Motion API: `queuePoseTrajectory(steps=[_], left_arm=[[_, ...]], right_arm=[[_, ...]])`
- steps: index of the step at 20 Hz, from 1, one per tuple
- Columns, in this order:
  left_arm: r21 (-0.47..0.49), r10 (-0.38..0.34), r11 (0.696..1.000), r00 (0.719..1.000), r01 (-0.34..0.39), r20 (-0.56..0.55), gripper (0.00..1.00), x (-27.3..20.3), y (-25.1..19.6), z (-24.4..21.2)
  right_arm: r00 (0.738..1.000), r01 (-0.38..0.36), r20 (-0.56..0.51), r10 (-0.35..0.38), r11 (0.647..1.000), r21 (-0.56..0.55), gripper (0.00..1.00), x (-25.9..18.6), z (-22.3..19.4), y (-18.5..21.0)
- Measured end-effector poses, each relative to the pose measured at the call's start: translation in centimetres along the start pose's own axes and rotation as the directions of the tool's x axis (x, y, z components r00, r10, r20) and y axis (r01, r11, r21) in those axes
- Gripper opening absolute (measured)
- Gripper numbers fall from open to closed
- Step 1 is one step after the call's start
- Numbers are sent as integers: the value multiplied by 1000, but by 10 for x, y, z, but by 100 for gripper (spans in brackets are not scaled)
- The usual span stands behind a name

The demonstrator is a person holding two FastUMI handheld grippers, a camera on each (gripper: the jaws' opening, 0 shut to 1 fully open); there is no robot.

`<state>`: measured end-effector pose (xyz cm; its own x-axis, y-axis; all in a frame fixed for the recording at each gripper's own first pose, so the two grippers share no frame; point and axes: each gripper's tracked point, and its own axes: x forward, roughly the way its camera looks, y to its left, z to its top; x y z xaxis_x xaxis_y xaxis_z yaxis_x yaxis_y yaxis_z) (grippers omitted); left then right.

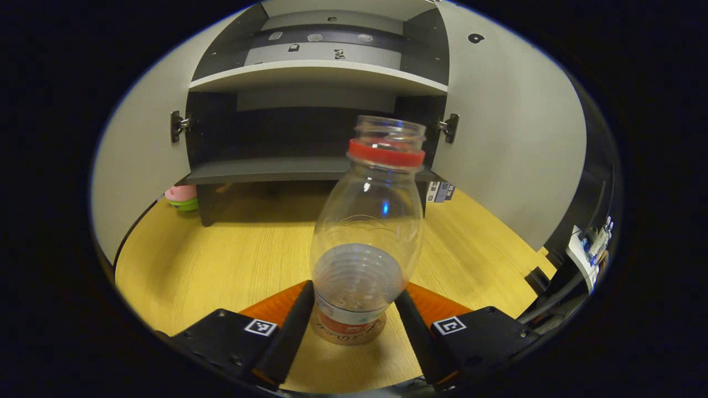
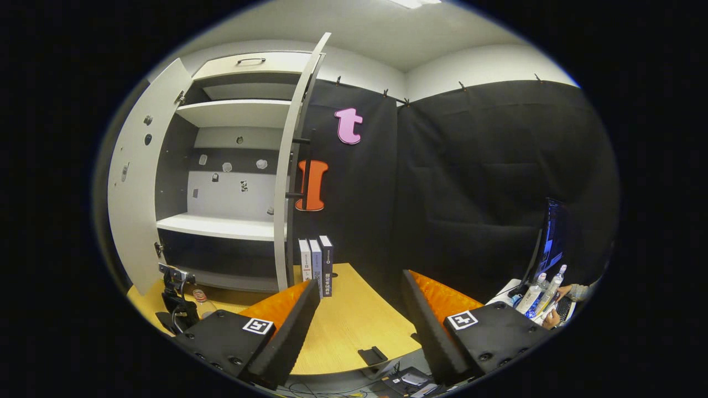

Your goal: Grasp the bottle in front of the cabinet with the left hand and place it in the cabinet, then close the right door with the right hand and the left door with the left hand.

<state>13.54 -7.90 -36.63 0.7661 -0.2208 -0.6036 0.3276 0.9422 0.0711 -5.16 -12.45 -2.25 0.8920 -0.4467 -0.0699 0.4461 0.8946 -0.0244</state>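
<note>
Bottle (image 1: 365, 243) is being flanked low down by the left tongs (image 1: 354, 318) on the tabletop (image 1: 221, 260); whether it is being pressed cannot be told.
The cabinet (image 1: 318, 83) is being kept open behind it; the right tongs (image 2: 359, 326) are being held apart near books (image 2: 316, 265).

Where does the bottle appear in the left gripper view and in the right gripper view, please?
Left gripper view: the bottle stands centre, low, between the left gripper's fingers, before the open cabinet.
Right gripper view: the bottle is small at lower left, beside the left gripper, before the cabinet.
Shared landmark: the cabinet's white shelf.
</note>
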Motion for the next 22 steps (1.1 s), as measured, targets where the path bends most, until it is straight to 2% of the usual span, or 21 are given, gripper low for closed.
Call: queuePoseTrajectory(steps=[1,4,11,16,22], left_arm=[[-5,-8,1000,1000,8,-3,80,-3,1,2],[-30,-15,999,1000,15,-3,75,-14,4,18],[-48,-26,999,1000,26,1,75,-61,18,101],[-98,-71,992,997,75,43,75,-92,26,173],[-29,-82,996,987,87,136,75,-106,28,262]], right_arm=[[1000,-2,-3,2,1000,0,98,1,-1,1],[1000,-15,-8,16,1000,6,98,7,-3,7],[997,-75,-21,76,997,31,98,18,-11,30],[995,-92,-22,93,995,43,98,20,-14,34],[994,-88,-60,93,993,84,98,19,-30,32]])
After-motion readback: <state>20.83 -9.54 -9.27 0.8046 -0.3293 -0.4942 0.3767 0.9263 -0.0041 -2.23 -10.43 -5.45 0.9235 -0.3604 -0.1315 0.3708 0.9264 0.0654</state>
